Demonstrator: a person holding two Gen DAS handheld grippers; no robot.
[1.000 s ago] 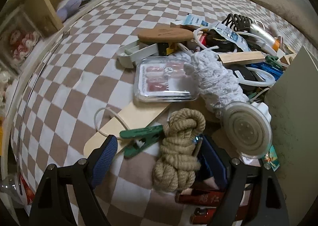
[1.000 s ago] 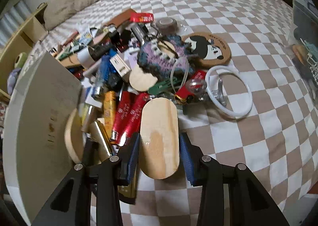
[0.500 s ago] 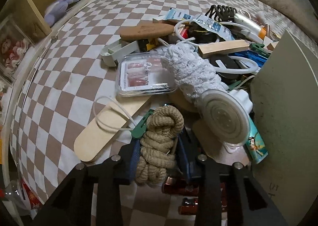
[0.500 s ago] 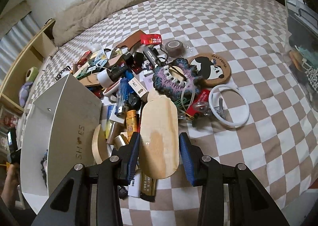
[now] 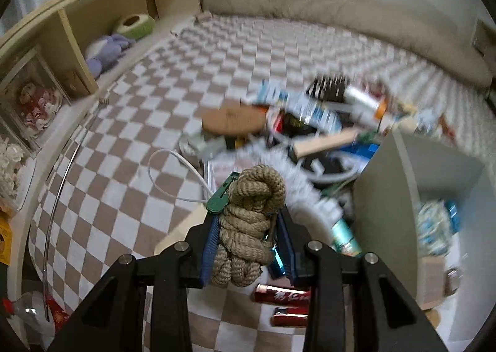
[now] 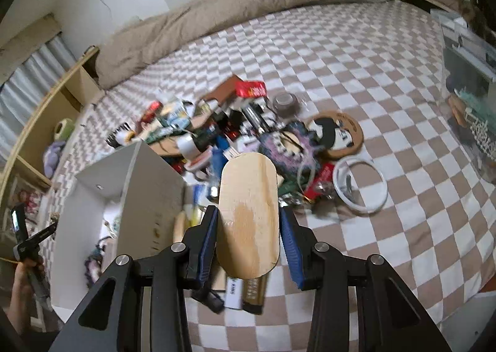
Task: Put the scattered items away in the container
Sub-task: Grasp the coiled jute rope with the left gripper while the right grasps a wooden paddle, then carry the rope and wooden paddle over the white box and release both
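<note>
Left gripper (image 5: 248,243): fingers clenched on rope (image 5: 248,222), green clip (image 5: 221,197) caught beside it. Rope's long side runs along fingers. Box (image 5: 387,197) close on its right, open.

Right gripper (image 6: 248,243): fingers part open, grasping wood board (image 6: 249,212), long side pointing away. Box (image 6: 148,191) just left of it. Both hang over pile (image 6: 248,135) mid-bed (image 6: 387,73). Left looks a bit nearer the box.

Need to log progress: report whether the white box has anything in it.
Not empty: the white box holds a blurred patterned item inside.

L gripper (image 5: 248,237) clamped, R gripper (image 6: 248,228) clamped
</note>
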